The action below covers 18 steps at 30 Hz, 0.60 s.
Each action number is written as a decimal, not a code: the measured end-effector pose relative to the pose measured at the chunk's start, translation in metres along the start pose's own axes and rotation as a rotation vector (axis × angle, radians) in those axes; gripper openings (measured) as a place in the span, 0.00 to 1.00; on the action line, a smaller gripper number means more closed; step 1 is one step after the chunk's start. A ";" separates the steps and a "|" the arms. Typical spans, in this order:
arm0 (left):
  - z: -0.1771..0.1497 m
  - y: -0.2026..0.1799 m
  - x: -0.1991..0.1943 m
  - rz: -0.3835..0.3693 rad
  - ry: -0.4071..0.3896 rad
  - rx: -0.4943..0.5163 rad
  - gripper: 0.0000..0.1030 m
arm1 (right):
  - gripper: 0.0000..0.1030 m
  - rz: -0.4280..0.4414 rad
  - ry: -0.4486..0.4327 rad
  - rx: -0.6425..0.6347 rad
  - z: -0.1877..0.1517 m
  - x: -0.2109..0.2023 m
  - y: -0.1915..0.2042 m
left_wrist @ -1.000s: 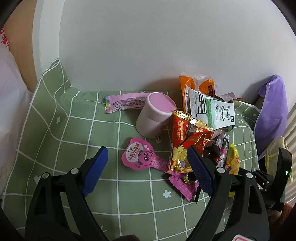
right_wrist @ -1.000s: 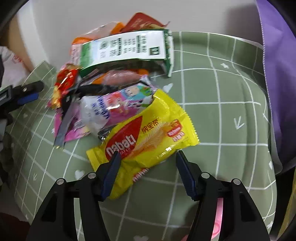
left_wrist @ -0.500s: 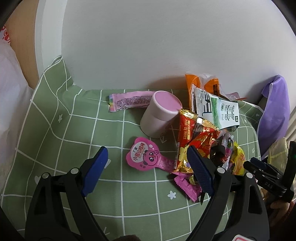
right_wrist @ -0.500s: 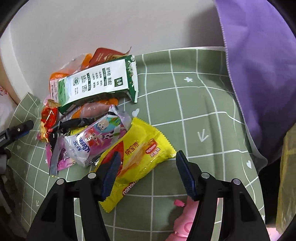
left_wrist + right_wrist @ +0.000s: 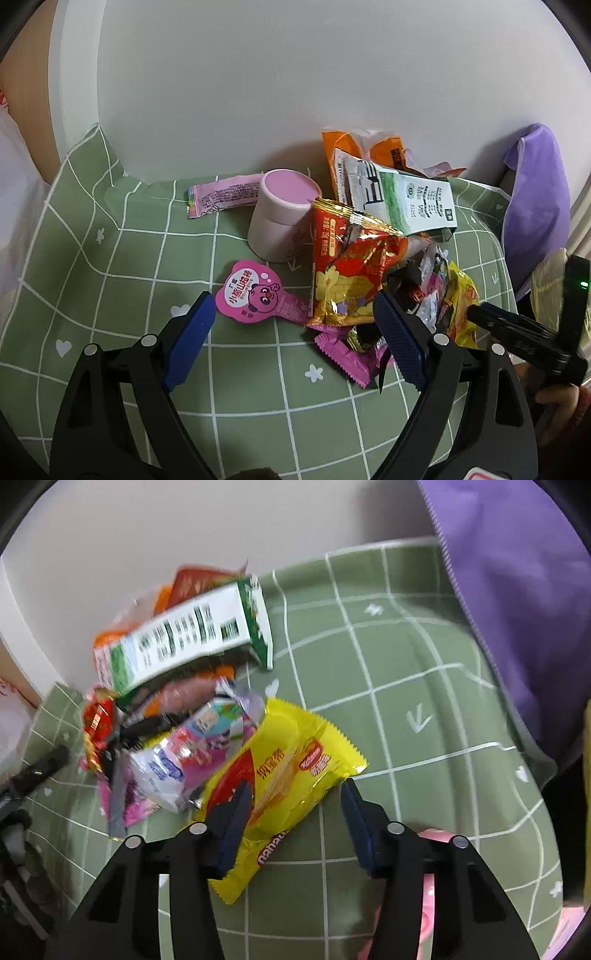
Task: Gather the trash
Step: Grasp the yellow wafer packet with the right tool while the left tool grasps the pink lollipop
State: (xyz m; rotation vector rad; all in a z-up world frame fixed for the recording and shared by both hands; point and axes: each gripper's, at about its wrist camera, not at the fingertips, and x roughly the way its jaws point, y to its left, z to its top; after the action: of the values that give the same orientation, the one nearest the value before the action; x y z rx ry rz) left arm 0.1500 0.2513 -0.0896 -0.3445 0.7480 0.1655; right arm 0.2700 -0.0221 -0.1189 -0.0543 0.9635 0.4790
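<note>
**Closing on the yellow wafer pack**

My right tool [image 5: 293, 808] is closing around the yellow pack [image 5: 284, 775], which lies flat on the green checked table [image 5: 424, 686] at the near right edge of the wrapper pile [image 5: 177, 716]; the pads don't press it yet. It looks light, crinkly and slick, so I'd pinch across the near crimped half. My left tool [image 5: 295, 328] hangs wide, empty, above the pink lid [image 5: 255, 293].

The print on the white and green carton [image 5: 184, 638] is too blurred to read. The yellow wrapper [image 5: 461, 306] is mostly hidden behind other wrappers.
</note>
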 end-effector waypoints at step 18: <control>-0.003 0.031 0.005 0.014 0.013 -0.076 0.80 | 0.14 -0.043 -0.117 0.002 -0.001 -0.075 -0.051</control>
State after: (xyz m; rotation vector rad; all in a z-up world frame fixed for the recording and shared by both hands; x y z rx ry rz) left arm 0.1431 0.2794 -0.1024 -0.4134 0.7583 0.2052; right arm 0.2549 -0.0960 -0.0682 -0.0447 0.8468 0.4364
